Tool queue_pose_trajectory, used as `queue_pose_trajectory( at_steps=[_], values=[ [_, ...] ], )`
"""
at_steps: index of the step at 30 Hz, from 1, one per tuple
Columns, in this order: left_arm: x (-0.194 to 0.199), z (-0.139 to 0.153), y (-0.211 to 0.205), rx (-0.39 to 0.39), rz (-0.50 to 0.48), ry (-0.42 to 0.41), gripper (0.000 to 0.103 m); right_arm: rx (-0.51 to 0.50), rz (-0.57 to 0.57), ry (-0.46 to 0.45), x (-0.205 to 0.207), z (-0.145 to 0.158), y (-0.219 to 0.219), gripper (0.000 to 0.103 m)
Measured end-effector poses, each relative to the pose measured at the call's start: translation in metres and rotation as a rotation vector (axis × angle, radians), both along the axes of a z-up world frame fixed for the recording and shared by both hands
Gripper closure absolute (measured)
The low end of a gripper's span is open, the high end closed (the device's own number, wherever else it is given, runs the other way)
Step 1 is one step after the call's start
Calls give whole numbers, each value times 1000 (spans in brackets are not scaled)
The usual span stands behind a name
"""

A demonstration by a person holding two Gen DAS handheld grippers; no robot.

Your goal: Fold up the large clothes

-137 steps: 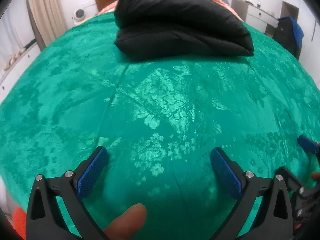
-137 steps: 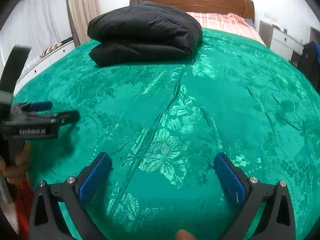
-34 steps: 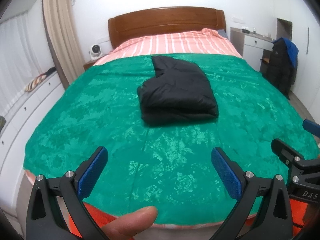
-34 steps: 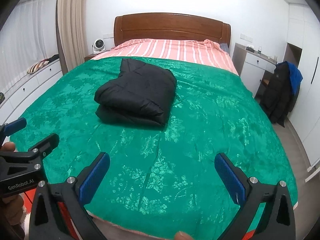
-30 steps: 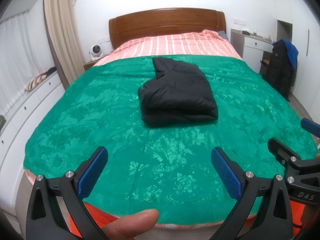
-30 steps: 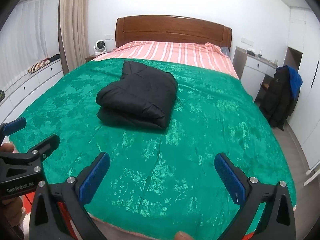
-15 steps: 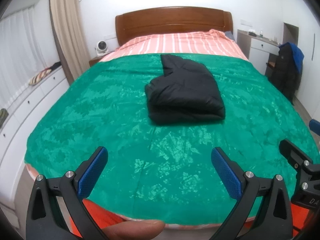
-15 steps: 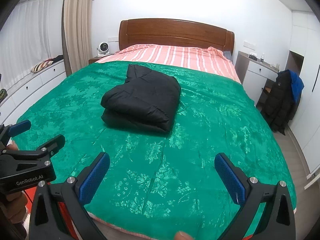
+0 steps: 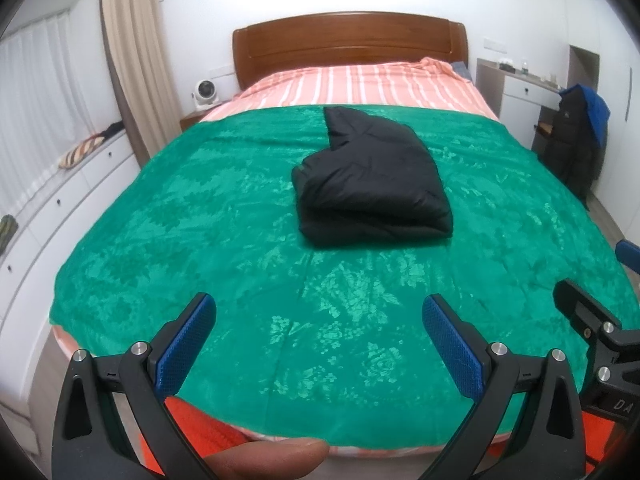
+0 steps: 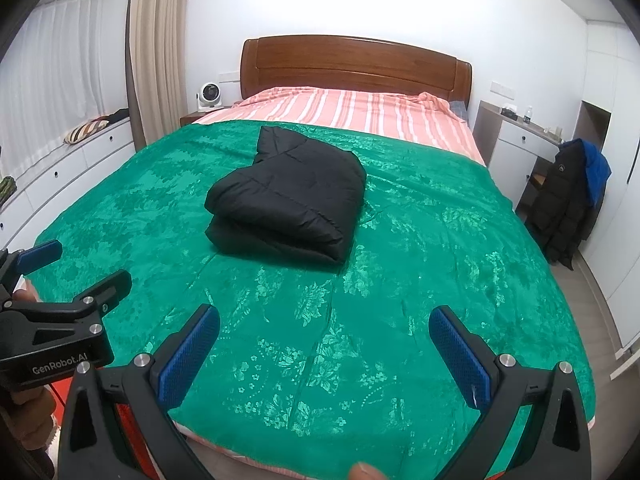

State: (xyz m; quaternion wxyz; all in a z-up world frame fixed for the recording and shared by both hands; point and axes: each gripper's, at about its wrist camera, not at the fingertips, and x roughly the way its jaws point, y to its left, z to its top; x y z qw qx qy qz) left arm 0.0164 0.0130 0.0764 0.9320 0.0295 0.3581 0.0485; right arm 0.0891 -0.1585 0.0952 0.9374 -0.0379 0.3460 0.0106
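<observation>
Black padded jacket [image 9: 372, 184] lies folded into a thick, puffy bundle on the green bedspread [image 9: 200, 240], well ahead of both sets of fingers. Left gripper [image 9: 320, 344] fingers stand wide apart, empty. Right gripper [image 10: 324, 354] fingers likewise stand wide apart, holding nothing, clear of the jacket.

One folded black jacket [image 9: 372, 184] on one green bedspread [image 9: 200, 216] — two grippers, left [image 9: 318, 344] and right [image 10: 324, 352], one fan [image 10: 208, 95], one hanging coat [image 10: 568, 204].
</observation>
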Motion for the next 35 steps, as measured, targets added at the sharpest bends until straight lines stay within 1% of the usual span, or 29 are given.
queue_pose_trajectory(
  at_steps=[18,31,35],
  values=[
    [-1,1,2,-12,7,-6,0,3,4,-7,0,2,2,0],
    [-1,-3,1,-20,-8,3,0,9,-1,-9,-1,3,-2,0],
    [-3,-2,-2,-2,-12,-13,0,11,-3,-6,-1,2,-2,0]
  ],
)
